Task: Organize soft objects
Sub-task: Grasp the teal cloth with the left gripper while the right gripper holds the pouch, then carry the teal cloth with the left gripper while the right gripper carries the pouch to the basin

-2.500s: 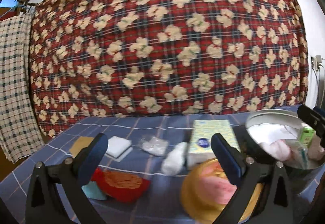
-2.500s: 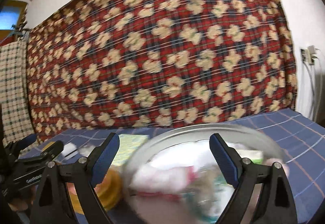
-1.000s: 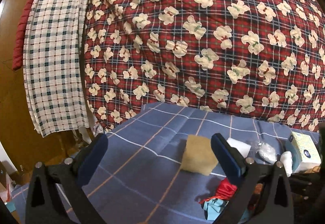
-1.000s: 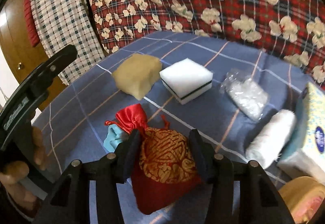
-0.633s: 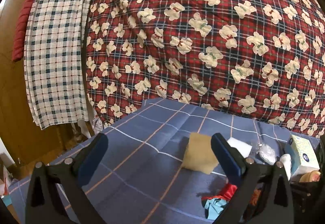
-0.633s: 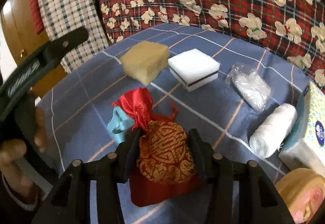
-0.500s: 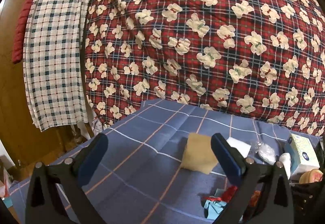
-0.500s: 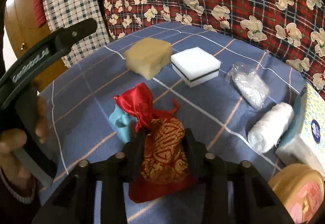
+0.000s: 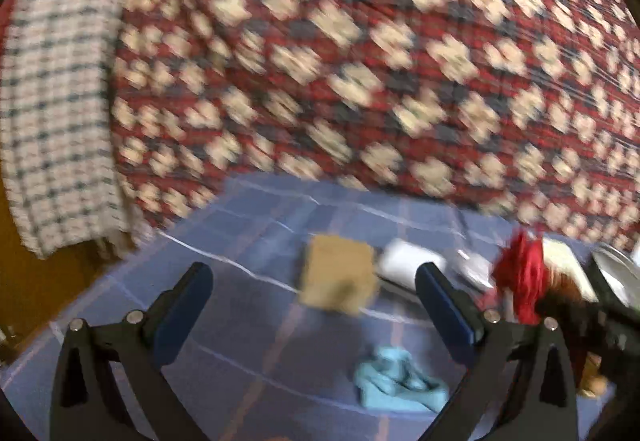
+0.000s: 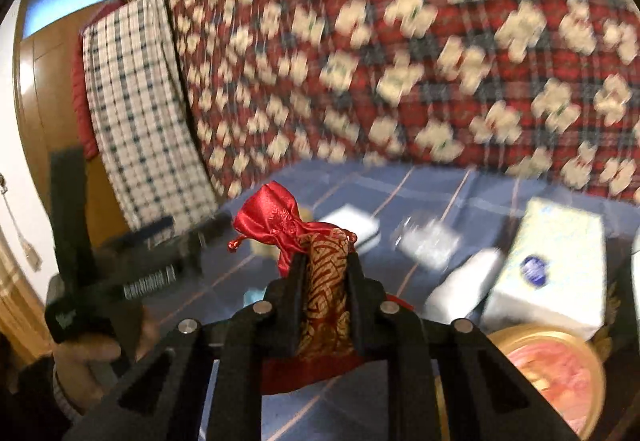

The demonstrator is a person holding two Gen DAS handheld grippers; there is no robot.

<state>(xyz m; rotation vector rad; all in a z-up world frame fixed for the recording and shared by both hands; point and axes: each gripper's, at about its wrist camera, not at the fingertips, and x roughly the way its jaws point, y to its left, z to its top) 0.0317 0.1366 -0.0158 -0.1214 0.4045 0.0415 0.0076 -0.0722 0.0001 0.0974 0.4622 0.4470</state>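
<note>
Right gripper (image 10: 324,261) is clamped on the red-and-gold drawstring pouch (image 10: 320,281), which is held up off the blue checked tablecloth (image 10: 420,185), satin neck sticking out past the fingertips; in the left view the pouch shows blurred at the right edge. Left gripper (image 9: 312,281) has its jaws spread wide with nothing between them, hovering over the cloth with a crumpled light-blue fabric piece (image 9: 400,381) below and the tan sponge (image 9: 340,279) and white sponge (image 9: 412,265) ahead. Right view also shows a tissue box (image 10: 556,261), a white roll (image 10: 464,285), a clear plastic packet (image 10: 428,241) and a gold round tin (image 10: 556,373) near the pouch; both views are motion-blurred.
</note>
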